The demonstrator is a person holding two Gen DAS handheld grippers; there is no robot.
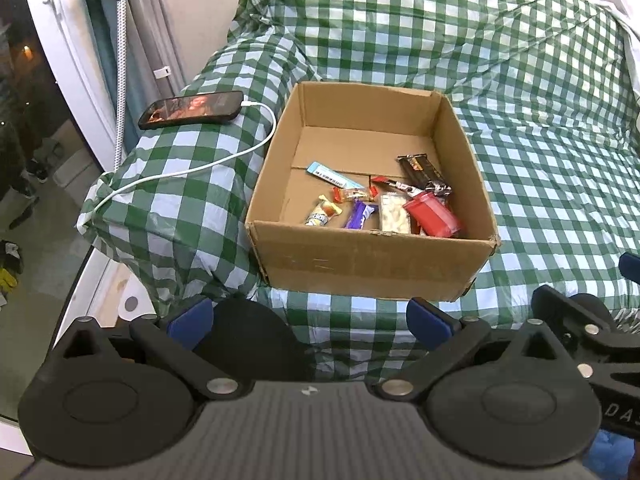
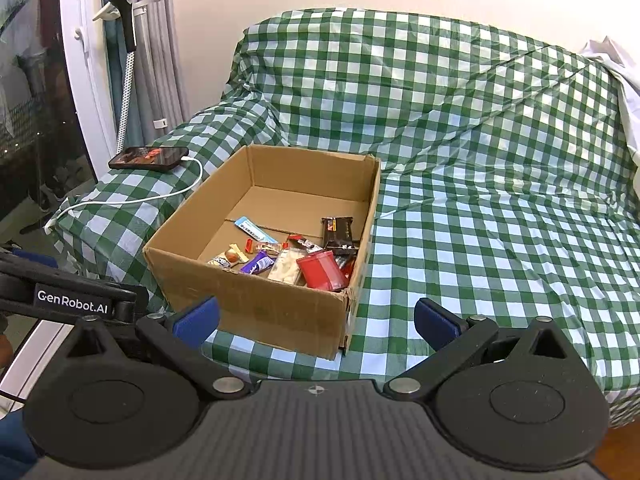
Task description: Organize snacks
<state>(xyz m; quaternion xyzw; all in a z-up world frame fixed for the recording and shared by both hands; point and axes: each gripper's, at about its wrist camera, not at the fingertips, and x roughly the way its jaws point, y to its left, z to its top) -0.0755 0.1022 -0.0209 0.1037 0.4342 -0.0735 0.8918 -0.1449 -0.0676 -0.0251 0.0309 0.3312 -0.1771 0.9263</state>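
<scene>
An open cardboard box [image 1: 372, 264] [image 2: 260, 308] sits on a sofa with a green checked cover. Inside lie several snacks: a red tub [image 1: 434, 216] [image 2: 322, 270], a dark brown bar [image 1: 424, 172] [image 2: 339, 232], a purple packet [image 1: 360, 216] [image 2: 257, 263], a white packet [image 1: 394, 214] [image 2: 285, 266], a blue-white stick [image 1: 332, 176] [image 2: 254, 230] and small wrapped sweets [image 1: 322, 212]. My left gripper [image 1: 310, 318] is open and empty, just in front of the box. My right gripper [image 2: 316, 322] is open and empty, at the box's near right corner.
A phone [image 1: 192, 110] [image 2: 149, 158] with a white charging cable [image 1: 192, 172] lies on the sofa arm left of the box. A window frame and curtain stand at the far left. The sofa seat [image 2: 500, 248] stretches right of the box.
</scene>
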